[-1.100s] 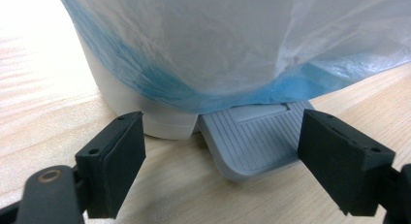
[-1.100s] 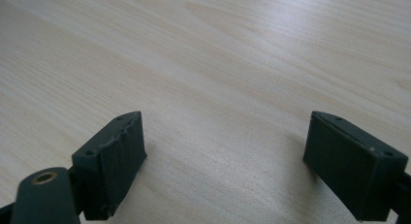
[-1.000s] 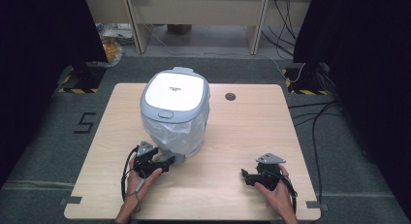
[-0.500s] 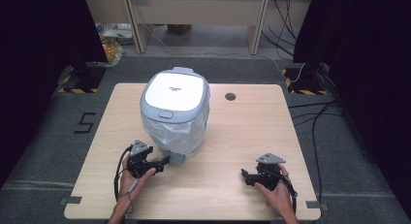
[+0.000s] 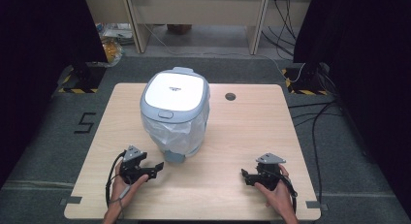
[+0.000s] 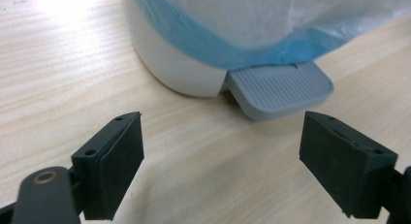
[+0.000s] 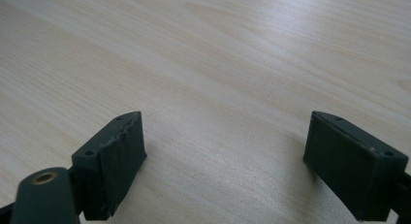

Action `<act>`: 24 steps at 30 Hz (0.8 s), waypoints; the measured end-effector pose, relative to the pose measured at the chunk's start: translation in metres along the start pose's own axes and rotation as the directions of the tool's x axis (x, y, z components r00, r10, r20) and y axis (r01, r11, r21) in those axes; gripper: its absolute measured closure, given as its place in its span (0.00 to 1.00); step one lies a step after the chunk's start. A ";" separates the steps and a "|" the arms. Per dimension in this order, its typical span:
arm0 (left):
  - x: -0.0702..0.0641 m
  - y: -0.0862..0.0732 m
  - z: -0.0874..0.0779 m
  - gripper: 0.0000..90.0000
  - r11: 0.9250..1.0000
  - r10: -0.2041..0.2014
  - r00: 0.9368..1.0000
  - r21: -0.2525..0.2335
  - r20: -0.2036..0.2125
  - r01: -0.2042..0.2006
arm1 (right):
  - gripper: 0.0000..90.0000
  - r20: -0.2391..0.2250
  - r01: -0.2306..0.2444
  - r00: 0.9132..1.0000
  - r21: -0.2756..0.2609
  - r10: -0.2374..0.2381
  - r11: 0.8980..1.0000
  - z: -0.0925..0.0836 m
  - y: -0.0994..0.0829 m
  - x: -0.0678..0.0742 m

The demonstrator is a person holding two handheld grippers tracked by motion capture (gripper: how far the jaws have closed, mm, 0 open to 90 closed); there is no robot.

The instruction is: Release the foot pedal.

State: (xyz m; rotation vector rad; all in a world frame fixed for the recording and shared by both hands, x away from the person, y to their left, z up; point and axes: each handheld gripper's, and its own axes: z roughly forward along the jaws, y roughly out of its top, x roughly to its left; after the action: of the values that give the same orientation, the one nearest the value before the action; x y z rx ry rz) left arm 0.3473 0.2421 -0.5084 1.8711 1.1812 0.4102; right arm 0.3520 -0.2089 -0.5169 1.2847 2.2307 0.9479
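Observation:
A white pedal bin (image 5: 174, 112) with a grey lid and a pale blue liner bag stands at the middle of the wooden table (image 5: 242, 132). Its grey ribbed pedal (image 6: 280, 90) sticks out at the foot, toward the near edge. My left gripper (image 5: 157, 168) is open a short way in front of and left of the pedal, pointing at it; its jaws have just been opening and nothing is between them (image 6: 223, 151). My right gripper (image 5: 245, 175) rests open near the front right of the table, over bare wood (image 7: 225, 156).
A round cable hole (image 5: 230, 96) sits in the table behind and right of the bin. Cables run over the floor at the right. Bare wood lies between the two grippers.
My left gripper has drawn back from the bin's pedal, toward the left and the near edge. The right gripper has stayed where it was.

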 end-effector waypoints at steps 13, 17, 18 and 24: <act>-0.004 -0.018 -0.010 0.17 0.998 0.047 0.999 0.052 -0.010 -0.047 | 0.16 0.000 0.000 1.000 0.000 0.000 1.000 0.000 0.000 0.000; -0.005 -0.023 -0.014 0.17 0.996 0.060 0.998 0.064 -0.002 -0.059 | 0.16 0.000 0.000 1.000 0.000 0.000 1.000 0.000 0.000 0.000; -0.006 -0.025 -0.015 0.17 0.996 0.062 0.998 0.071 -0.004 -0.062 | 0.16 0.000 0.000 1.000 0.000 0.000 1.000 0.000 0.000 0.000; -0.009 -0.034 -0.017 0.17 0.989 0.111 0.994 0.105 -0.018 -0.108 | 0.16 0.000 0.000 1.000 0.000 0.000 1.000 0.000 0.000 0.000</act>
State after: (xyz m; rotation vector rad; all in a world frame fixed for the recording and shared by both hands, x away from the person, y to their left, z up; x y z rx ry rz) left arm 0.3120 0.2486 -0.5240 2.0327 1.1376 0.4403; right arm 0.3520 -0.2089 -0.5169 1.2842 2.2307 0.9477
